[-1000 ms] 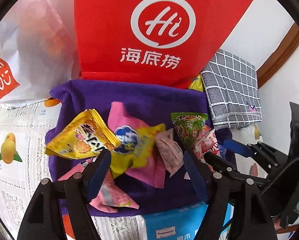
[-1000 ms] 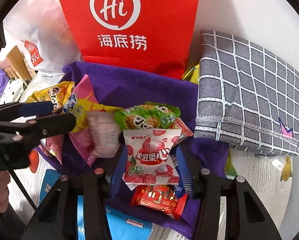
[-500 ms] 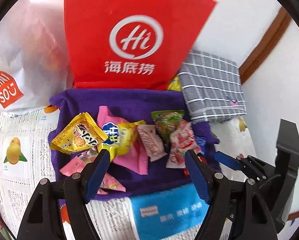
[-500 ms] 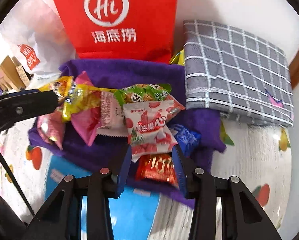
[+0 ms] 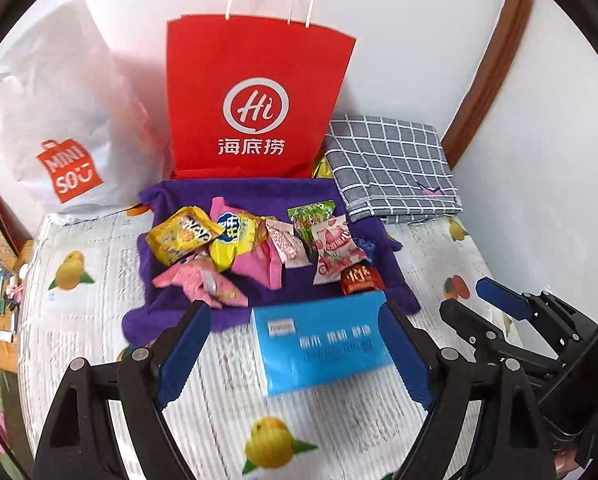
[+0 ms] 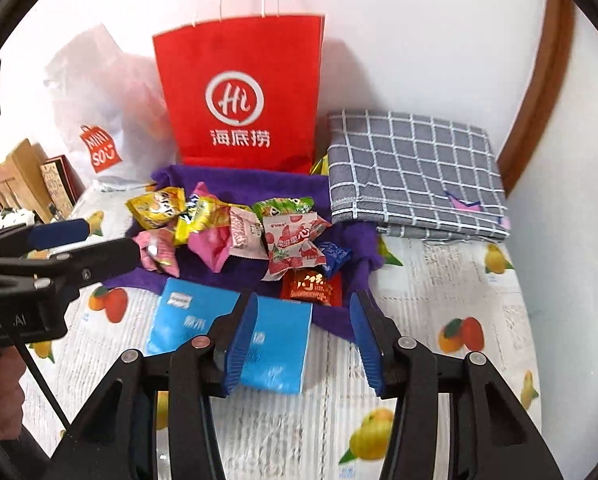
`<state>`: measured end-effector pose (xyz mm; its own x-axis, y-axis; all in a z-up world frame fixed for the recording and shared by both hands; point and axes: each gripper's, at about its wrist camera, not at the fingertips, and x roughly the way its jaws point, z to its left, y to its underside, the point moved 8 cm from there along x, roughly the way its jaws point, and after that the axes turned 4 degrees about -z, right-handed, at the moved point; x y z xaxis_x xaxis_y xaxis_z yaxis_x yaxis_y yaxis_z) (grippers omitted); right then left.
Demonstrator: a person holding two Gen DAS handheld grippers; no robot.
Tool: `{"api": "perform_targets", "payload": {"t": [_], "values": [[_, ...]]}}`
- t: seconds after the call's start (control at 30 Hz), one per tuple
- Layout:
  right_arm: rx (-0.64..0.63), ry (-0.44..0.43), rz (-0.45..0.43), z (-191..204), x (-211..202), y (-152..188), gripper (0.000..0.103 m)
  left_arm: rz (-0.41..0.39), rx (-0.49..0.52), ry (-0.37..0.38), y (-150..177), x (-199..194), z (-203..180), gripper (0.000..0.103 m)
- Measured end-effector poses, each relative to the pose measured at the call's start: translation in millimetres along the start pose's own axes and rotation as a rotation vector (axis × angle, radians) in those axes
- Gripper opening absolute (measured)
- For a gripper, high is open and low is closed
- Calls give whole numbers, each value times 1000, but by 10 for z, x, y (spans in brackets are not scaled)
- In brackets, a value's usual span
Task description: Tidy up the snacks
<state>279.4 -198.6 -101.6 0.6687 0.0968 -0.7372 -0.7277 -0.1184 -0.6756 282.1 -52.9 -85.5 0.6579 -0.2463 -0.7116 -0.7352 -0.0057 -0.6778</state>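
both claws are opening and empty: left claw (image 5: 295,354) wide, right claw (image 6: 301,342) narrower, near the snacks (image 5: 259,248).

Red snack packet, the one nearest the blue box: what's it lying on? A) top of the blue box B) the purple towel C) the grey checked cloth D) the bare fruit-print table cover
B: the red snack packet lies on the front part of the purple towel, just behind the blue box, apart from the grey checked cloth at the right.
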Motion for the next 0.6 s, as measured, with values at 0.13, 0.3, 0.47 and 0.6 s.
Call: {"api": "perform_targets", "payload": {"t": [0.13, 0.3, 0.47, 0.6], "values": [[32, -24, -2, 24, -260, 153, 49, -35, 5, -10, 130, -266, -52, 87], [54, -7, -57, 16, -595, 328, 69, -94, 25, -52, 312, -570, -94, 87], [54, 8, -115, 18, -866, 479, 81, -144, 43, -79, 515, -845, -172, 90], [44, 57, -150, 21, -1046, 600, 83, -182, 64, -109, 667, -1035, -263, 94]]}}
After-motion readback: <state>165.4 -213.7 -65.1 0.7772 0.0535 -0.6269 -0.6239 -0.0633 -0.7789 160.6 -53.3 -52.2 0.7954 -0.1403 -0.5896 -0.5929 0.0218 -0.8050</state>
